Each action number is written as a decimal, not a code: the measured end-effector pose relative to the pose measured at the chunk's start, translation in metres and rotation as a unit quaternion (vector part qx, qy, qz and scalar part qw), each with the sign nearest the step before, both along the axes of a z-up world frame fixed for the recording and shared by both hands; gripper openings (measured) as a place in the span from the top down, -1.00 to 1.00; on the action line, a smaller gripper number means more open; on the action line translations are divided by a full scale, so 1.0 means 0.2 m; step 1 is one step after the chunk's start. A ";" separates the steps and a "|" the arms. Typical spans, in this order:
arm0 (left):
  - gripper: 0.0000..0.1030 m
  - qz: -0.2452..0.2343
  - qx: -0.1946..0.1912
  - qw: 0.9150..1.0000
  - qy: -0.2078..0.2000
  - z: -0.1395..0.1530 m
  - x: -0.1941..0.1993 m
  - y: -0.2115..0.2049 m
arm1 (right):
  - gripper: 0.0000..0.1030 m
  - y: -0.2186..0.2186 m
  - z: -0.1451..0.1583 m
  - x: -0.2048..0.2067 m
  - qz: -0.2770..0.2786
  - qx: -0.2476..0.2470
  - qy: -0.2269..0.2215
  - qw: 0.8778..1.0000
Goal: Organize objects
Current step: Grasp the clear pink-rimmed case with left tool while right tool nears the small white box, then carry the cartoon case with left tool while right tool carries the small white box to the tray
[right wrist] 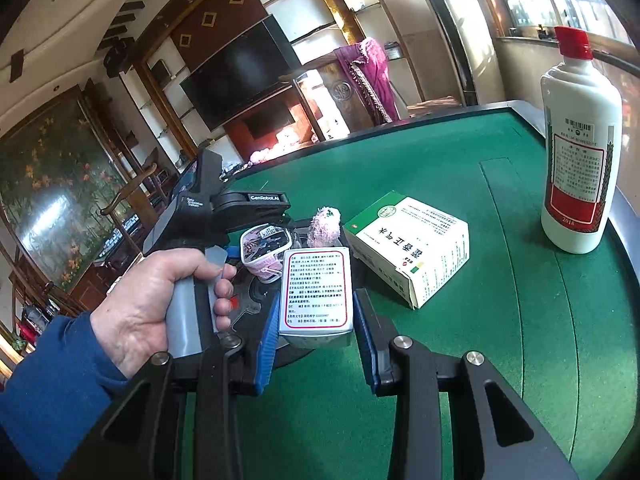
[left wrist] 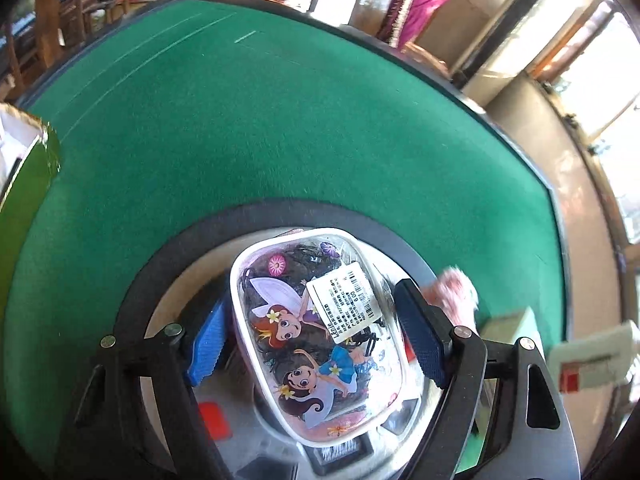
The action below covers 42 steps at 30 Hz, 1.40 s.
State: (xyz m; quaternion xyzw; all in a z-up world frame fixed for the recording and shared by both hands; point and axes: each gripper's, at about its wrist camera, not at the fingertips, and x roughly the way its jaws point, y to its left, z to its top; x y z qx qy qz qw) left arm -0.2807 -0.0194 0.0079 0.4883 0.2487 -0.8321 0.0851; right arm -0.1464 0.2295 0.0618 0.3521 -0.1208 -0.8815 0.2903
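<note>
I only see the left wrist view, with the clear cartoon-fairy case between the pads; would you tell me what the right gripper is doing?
Observer: The right gripper is shut on a small white box with a red-bordered text panel.
Operator: Thank you. Is anything tall standing on the green felt table?
Observer: Yes, a glossy white bottle with a red cap stands upright near the far right edge in the right wrist view.

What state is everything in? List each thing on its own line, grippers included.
fairy case: lid on, not gripped.
small box: closed, gripped.
medicine box: closed, lying flat on the felt.
white bottle: upright, capped.
left gripper: open, jaws either side of the fairy case.
right gripper: shut on the small box.
</note>
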 end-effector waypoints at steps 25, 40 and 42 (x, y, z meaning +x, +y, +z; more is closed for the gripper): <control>-0.55 -0.091 -0.168 0.948 0.256 0.37 1.01 -0.26 | 0.31 -0.52 -0.05 0.26 0.041 0.080 0.028 0.996; -0.43 -0.051 -0.134 0.944 0.296 0.53 1.28 -0.64 | 0.32 -0.98 0.00 0.40 0.090 0.046 0.030 0.994; -0.22 -0.046 -0.129 0.946 0.294 0.56 1.32 -0.72 | 0.32 -1.04 0.02 0.42 0.101 0.043 0.030 0.993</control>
